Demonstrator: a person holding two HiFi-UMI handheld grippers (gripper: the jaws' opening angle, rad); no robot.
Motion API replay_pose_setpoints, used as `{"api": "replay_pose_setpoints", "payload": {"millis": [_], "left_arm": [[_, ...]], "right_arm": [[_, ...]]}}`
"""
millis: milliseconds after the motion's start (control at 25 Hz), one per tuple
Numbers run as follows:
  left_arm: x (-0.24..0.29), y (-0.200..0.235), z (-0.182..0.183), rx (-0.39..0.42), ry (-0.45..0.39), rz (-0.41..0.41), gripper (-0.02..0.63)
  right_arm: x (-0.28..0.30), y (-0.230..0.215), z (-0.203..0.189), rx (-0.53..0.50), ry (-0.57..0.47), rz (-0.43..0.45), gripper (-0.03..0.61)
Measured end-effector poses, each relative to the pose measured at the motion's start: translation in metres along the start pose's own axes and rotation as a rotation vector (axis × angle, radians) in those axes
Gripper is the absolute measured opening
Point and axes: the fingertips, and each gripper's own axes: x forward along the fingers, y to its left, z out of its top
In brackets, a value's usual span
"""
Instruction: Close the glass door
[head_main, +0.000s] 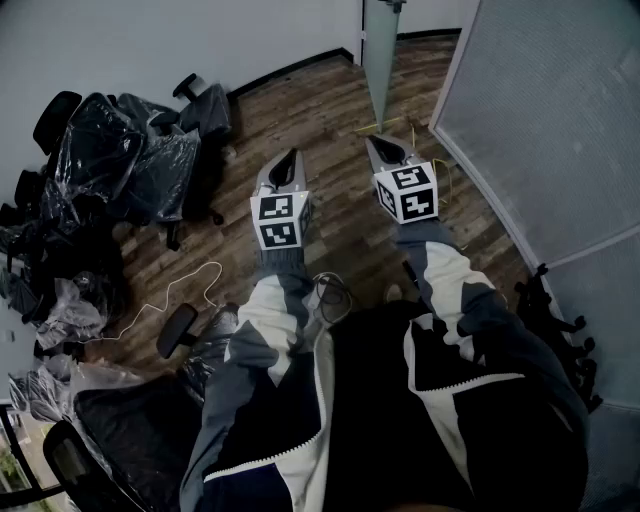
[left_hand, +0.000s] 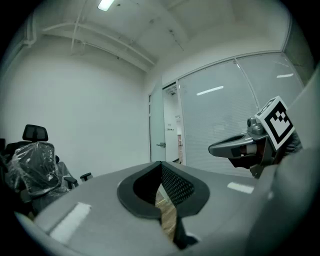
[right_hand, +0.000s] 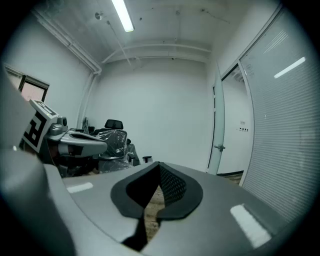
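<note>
The glass door (head_main: 379, 52) stands open, edge-on at the top of the head view, ahead of both grippers and apart from them. It also shows in the left gripper view as a pale panel (left_hand: 156, 127) with a lever handle (left_hand: 161, 145), and in the right gripper view (right_hand: 217, 120). My left gripper (head_main: 291, 158) is held level over the wooden floor, its jaws shut with nothing between them. My right gripper (head_main: 375, 143) is beside it, nearer the door, also shut and empty. Each gripper sees the other: the right gripper (left_hand: 220, 147) and the left gripper (right_hand: 97, 145).
A frosted glass wall (head_main: 545, 110) runs along the right. Several office chairs wrapped in plastic (head_main: 120, 160) crowd the left side, with more black chair parts (head_main: 560, 330) by the wall at right. A white cable (head_main: 170, 300) lies on the wooden floor (head_main: 330, 110).
</note>
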Motion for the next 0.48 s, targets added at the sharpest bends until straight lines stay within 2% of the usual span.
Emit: {"api": "replay_pose_setpoints", "payload": {"millis": [240,480], "left_arm": [[0.002,-0.019,0.001,0.004,0.001,-0.031,0.003],[0.003,-0.022,0.0,-0.003,0.002,-0.038,0.003]], "right_arm": [[-0.011,-0.003,-0.007,-0.008,0.013,-0.002,0.002],[-0.014,-0.002,-0.008,0.033,-0.003,0.022,0.003]]}}
